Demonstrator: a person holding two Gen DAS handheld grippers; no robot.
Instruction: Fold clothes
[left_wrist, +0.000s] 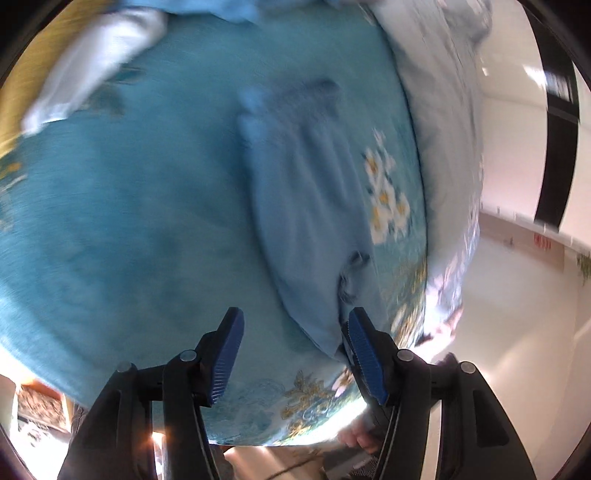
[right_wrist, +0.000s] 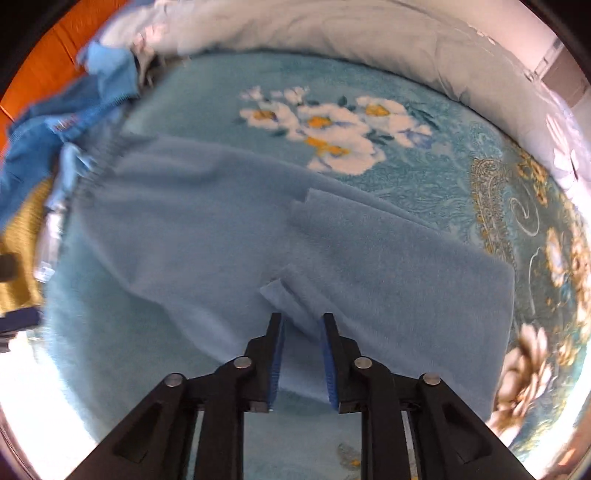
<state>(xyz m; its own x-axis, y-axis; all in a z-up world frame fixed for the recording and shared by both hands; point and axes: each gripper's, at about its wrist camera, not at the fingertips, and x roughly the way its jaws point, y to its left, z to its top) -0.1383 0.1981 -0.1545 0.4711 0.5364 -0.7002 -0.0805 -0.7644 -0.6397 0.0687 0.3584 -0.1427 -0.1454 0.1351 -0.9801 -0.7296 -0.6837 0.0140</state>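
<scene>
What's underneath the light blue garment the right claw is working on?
The light blue garment lies on a teal blanket with white flowers, visible around its edges. Whatever sits under the garment's middle is covered, so I can't see it.

The teal floral blanket (left_wrist: 129, 221) lies bare and flat across its wide left part in the left wrist view, giving open room there. A light blue fleece garment (right_wrist: 229, 229) lies spread over the middle of the blanket. A pale padded quilt (right_wrist: 332, 29) forms a raised ridge along the far edge, and a heap of darker blue clothes (right_wrist: 62, 122) blocks the far left corner. A white crumpled cloth (left_wrist: 92, 59) lies at the upper left of the left wrist view.
</scene>
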